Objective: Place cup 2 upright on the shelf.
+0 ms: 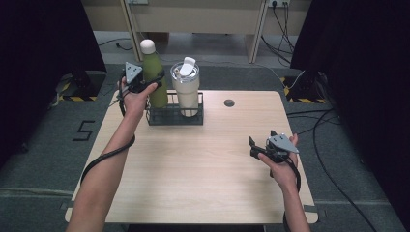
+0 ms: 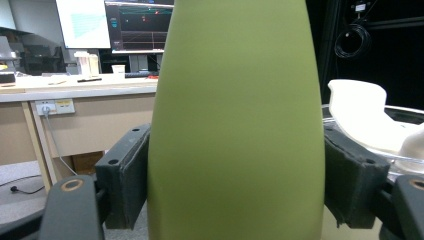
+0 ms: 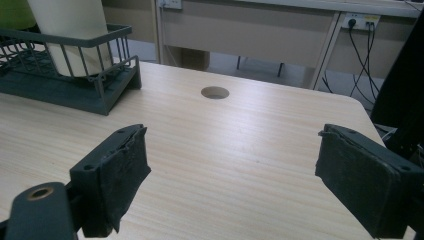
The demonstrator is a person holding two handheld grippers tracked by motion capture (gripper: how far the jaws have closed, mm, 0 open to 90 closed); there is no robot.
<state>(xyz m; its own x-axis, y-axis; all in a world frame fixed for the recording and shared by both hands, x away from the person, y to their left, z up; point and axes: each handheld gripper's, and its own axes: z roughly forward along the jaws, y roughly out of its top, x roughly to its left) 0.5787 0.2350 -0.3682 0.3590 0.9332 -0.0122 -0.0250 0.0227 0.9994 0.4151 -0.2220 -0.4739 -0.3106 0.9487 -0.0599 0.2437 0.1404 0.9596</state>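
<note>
A green bottle with a white cap stands upright at the left end of a black wire rack at the back of the table. My left gripper is shut on the bottle's body, and in the left gripper view both pads press against the green bottle. A white lidded tumbler stands in the rack just right of the bottle. My right gripper hovers open over the table's right side, nothing between its jaws.
The wooden table has a round cable hole behind the right gripper. In the right gripper view the rack and tumbler lie far left. Desks, cables and wall sockets stand beyond the table.
</note>
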